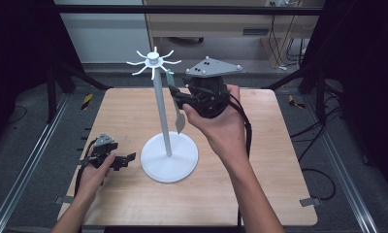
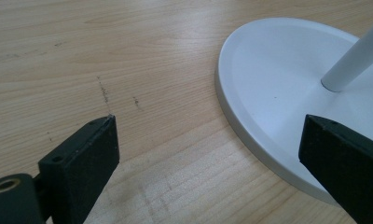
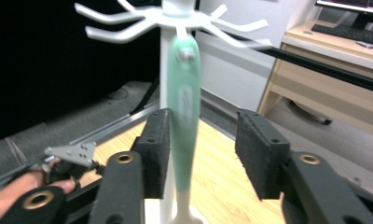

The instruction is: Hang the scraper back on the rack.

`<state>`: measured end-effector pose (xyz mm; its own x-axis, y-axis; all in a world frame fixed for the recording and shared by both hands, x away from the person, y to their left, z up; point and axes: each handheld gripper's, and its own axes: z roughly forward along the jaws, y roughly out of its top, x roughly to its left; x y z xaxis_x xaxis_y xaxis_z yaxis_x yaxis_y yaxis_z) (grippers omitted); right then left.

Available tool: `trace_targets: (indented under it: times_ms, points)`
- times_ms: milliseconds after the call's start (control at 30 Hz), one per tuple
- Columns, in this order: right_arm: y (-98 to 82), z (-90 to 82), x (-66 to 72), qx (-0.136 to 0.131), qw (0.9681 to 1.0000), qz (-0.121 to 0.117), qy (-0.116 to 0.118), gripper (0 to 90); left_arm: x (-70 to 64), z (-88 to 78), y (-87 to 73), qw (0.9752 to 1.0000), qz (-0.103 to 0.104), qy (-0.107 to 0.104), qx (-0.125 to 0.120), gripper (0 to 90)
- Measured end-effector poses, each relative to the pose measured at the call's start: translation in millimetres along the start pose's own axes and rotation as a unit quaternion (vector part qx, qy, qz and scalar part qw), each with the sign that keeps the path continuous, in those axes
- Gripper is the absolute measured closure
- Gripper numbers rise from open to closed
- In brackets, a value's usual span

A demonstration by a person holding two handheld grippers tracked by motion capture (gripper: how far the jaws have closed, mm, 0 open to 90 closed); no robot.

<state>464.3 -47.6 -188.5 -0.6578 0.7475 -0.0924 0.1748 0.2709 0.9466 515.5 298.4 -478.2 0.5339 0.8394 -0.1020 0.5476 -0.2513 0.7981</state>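
1. Risk, utensil drop: the mint-green-handled utensil with a pale grey blade point(image 3: 184, 121) hangs from one arm of the white metal hanging stand with radial hooks on a round base point(image 1: 161, 102). In the right gripper view the hole at the top of the handle sits on a hook point(image 3: 182, 35). If the right gripper point(image 1: 178, 99) pushes or pulls sideways now, the handle could slide off the hook and fall to the light wooden table point(image 1: 260, 194).

2. Risk, stand tip: the stand is tall and thin. A lateral load at hook height could, in my judgement, rock the base.

3. Risk, partial seating: how far the hook passes through the hole cannot be told; the area is blurred.

4. Right gripper state: jaws parted moderately, wider than the handle. The handle lies between them, against or just beside the left pad point(image 3: 156, 149) and clear of the other. It does not appear clamped.

5. Left gripper point(image 1: 118, 160) state: jaws spread wide, holding nothing, low over the table just beside the base rim point(image 2: 231, 107).
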Motion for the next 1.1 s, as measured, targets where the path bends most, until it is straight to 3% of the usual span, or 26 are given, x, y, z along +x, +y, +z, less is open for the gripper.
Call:
trace_targets:
  times_ms: [533,1100]
  points:
    - [-23.1,-5.7,-15.1,0.036,0.999,0.009,-0.027,37.3,0.4,0.0,-0.2,1.0,0.001,0.002,0.0,4.7]
    - [-46.0,-4.3,-28.7,0.056,0.995,0.023,-0.08,19.0,0.0,0.6,-0.2,1.0,0.004,0.002,0.003,4.7]
